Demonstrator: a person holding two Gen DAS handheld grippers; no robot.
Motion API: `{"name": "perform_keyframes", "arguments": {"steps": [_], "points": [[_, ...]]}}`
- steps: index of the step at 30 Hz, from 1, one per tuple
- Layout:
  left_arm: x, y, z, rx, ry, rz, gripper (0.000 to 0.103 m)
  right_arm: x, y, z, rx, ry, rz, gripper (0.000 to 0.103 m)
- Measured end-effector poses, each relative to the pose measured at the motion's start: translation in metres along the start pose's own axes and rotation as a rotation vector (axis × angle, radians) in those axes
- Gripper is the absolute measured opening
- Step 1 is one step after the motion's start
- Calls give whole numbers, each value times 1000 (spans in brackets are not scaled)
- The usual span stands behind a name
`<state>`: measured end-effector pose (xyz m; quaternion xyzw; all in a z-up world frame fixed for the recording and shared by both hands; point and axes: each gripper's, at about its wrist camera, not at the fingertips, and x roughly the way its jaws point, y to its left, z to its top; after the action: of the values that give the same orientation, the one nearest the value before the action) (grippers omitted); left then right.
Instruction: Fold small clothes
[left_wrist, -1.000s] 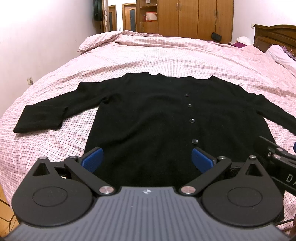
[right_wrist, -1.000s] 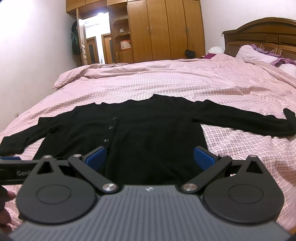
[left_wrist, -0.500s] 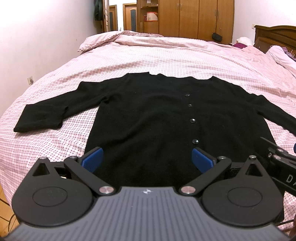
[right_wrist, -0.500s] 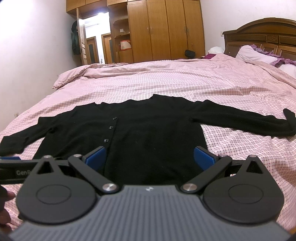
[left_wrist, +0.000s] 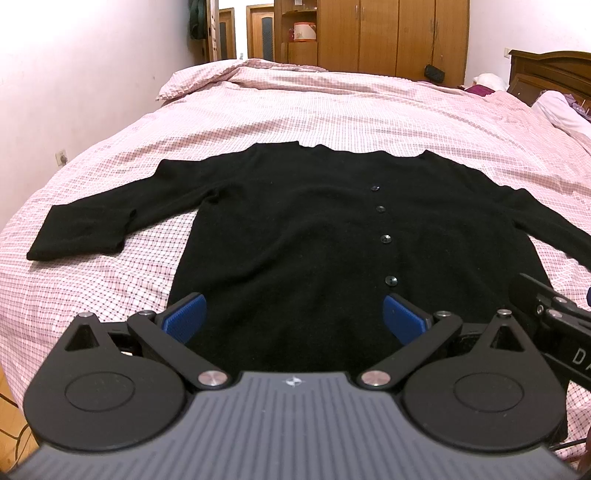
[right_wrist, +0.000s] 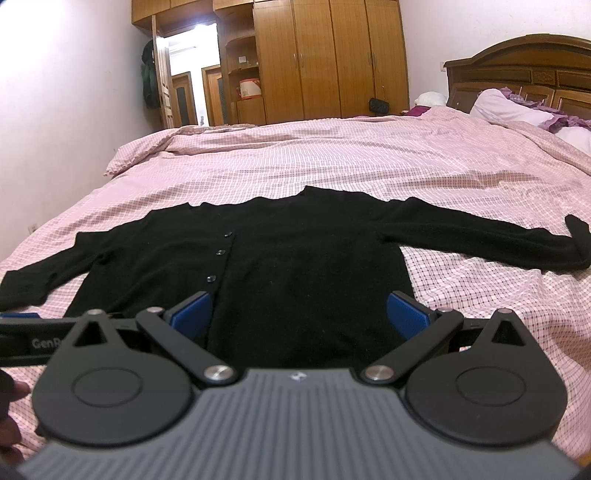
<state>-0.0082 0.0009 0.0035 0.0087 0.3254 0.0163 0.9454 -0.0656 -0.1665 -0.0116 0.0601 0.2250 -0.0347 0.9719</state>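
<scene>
- On the bed, over its pink checked cover, a black cardigan lies spread flat, buttoned front up, neckline toward 12 o'clock and hem toward 6 o'clock.
- From the left wrist view, one sleeve stretches out toward 9 o'clock with its cuff resting on the cover; a row of buttons runs down the front, right of centre.
- From the right wrist view, the other sleeve reaches toward 3 o'clock, its cuff end turned up a little.
- The left gripper hangs just above the hem with its blue pads wide apart, holding nothing.
- The right gripper hovers over the hem likewise, spread wide and empty; it shows at 4 o'clock in the left view.
- At 12 o'clock, past the bed, stands a wooden wardrobe; a carved headboard and a pillow sit at 2 o'clock.
</scene>
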Motion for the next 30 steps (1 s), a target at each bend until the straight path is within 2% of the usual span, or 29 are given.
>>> {"name": "perform_keyframes", "arguments": {"steps": [21,30], "points": [[8,1,1,-16,21,-5,103,7,-2,0,14,24,0,103],[16,3,14,-14,25,-8,103,19,-9,5,38,43,14,103]]}}
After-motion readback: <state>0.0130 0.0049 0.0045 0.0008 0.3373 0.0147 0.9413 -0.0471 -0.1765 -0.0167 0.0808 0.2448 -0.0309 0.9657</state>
